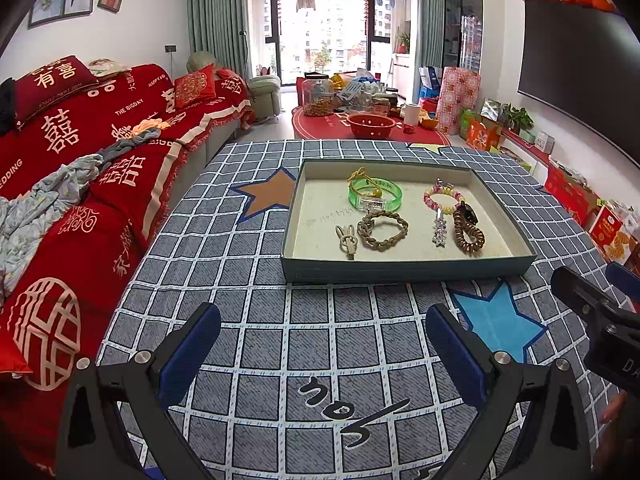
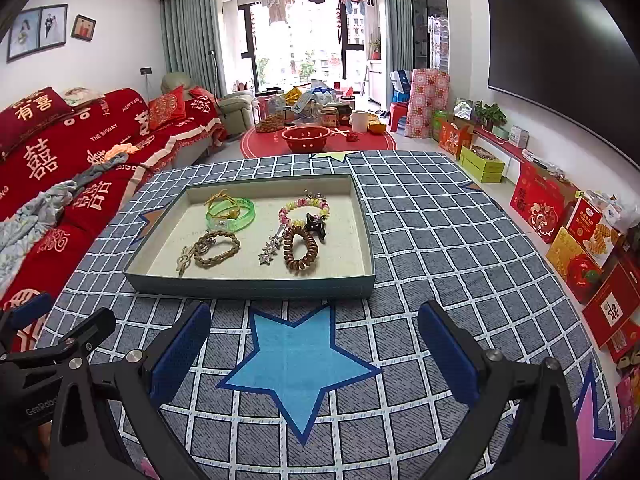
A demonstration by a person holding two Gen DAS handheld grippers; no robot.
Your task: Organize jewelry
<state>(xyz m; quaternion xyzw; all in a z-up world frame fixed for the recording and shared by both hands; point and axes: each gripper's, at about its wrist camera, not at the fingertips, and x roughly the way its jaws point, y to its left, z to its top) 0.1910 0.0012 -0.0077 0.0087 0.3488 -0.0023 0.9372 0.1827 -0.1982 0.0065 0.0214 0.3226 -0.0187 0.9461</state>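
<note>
A shallow grey-blue tray (image 1: 400,270) (image 2: 248,287) sits on the checked tablecloth. It holds a green bangle (image 1: 374,196) (image 2: 231,214), a braided tan bracelet (image 1: 383,230) (image 2: 218,254), a beige rabbit clip (image 1: 347,240) (image 2: 183,261), a pink-yellow bead bracelet (image 1: 442,198) (image 2: 304,210), a star hair clip (image 1: 439,232) (image 2: 269,248), a brown coil hair tie (image 1: 468,236) (image 2: 301,254) and a black claw clip (image 1: 468,212) (image 2: 316,224). My left gripper (image 1: 322,336) is open and empty, short of the tray. My right gripper (image 2: 314,336) is open and empty, over a blue star.
A red-covered sofa (image 1: 80,152) runs along the left of the table. Red gift boxes (image 2: 580,240) line the floor on the right under a television (image 2: 560,60). A second table with a red bowl (image 1: 370,125) stands behind. The right gripper's body (image 1: 600,316) shows in the left wrist view.
</note>
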